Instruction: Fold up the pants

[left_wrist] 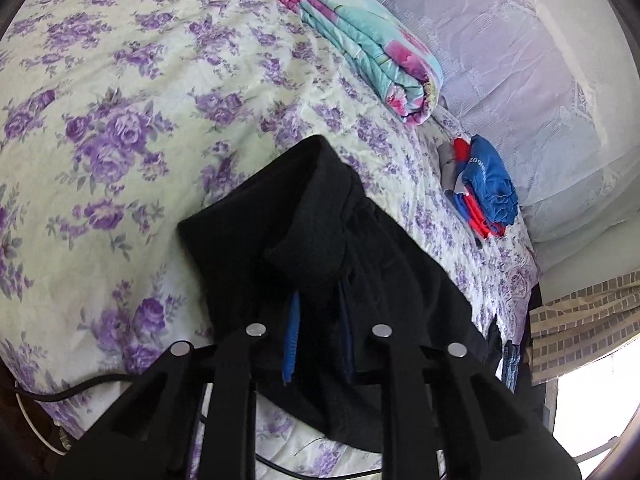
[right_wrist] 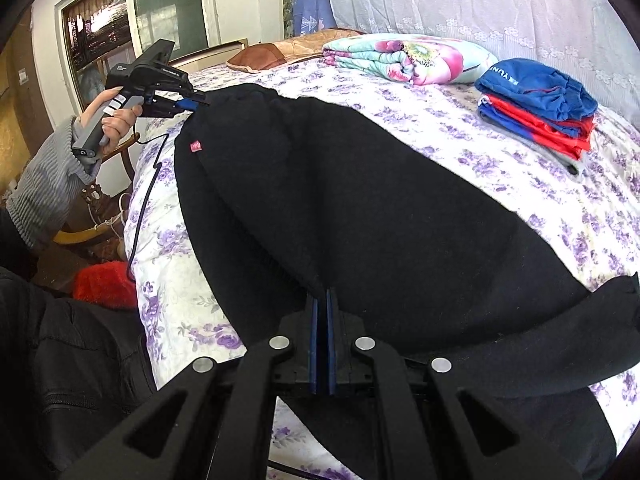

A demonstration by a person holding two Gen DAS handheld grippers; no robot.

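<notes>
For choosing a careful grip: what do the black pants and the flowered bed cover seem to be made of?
Black pants: probably fleece or a thick knit; matte, slightly fuzzy surface, soft rounded folds.
Purple-flowered bed cover: likely thin woven cotton; printed, matte, finely creased.

txt: "YUN…" | on: blue folded garment (right_wrist: 532, 88) | rest unreadable

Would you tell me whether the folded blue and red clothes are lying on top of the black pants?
No, the blue and red clothes lie apart from the black pants.
</notes>
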